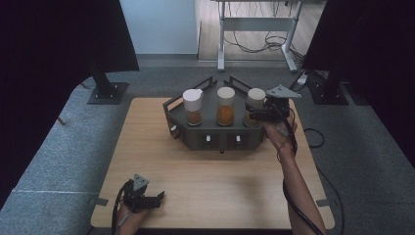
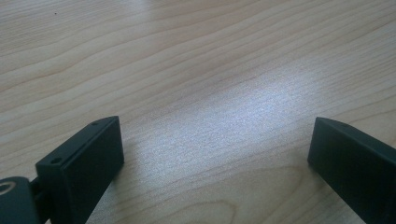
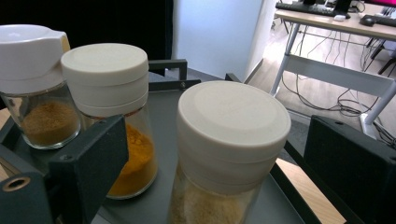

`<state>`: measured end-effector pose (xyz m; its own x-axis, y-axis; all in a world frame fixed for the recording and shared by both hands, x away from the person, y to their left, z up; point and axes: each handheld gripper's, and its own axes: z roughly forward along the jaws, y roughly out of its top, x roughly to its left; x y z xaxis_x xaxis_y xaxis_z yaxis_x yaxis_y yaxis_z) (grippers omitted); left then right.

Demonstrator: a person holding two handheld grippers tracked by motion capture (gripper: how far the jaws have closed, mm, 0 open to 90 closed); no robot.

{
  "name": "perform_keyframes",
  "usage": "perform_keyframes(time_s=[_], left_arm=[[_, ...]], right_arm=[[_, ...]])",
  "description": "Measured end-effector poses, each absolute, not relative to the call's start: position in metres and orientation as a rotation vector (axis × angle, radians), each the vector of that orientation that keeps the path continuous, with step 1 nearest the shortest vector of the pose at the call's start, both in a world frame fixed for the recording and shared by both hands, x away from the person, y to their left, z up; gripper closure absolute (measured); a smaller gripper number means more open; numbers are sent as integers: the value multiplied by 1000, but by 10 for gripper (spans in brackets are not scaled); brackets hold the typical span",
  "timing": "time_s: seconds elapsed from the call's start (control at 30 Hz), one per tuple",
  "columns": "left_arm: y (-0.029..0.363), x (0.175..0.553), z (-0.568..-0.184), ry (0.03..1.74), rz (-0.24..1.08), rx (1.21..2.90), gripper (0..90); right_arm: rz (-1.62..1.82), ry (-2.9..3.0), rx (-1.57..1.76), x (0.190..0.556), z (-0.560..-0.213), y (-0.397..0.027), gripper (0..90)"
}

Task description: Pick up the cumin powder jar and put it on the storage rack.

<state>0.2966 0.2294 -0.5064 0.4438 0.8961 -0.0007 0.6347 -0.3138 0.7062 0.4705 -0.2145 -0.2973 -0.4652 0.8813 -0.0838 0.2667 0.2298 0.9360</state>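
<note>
Right gripper view has the right gripper (image 3: 215, 163) with its jaws spread wide on either side of the nearest spice jar (image 3: 229, 154), neither pad pressing the glass, the jar standing upright at the right end of the grey rack (image 1: 215, 139) beside the orange-filled middle jar (image 3: 112, 116) and the flip-cap jar (image 3: 35, 84). By my reading the grasp is lined up but not yet made, so closing, lifting and placing the jar are all left, while the left gripper (image 2: 215, 158) rests released and empty over the bare wooden table (image 2: 187, 56). No label, brand or writing can be read on any jar or the rack.
</note>
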Motion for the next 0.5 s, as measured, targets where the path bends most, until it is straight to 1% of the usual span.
perform_keyframes(time_s=[0.5], left_arm=[[228, 297, -507, 1285, 528, 2040, 30]], right_arm=[[1253, 1855, 1046, 447, -293, -221, 59]])
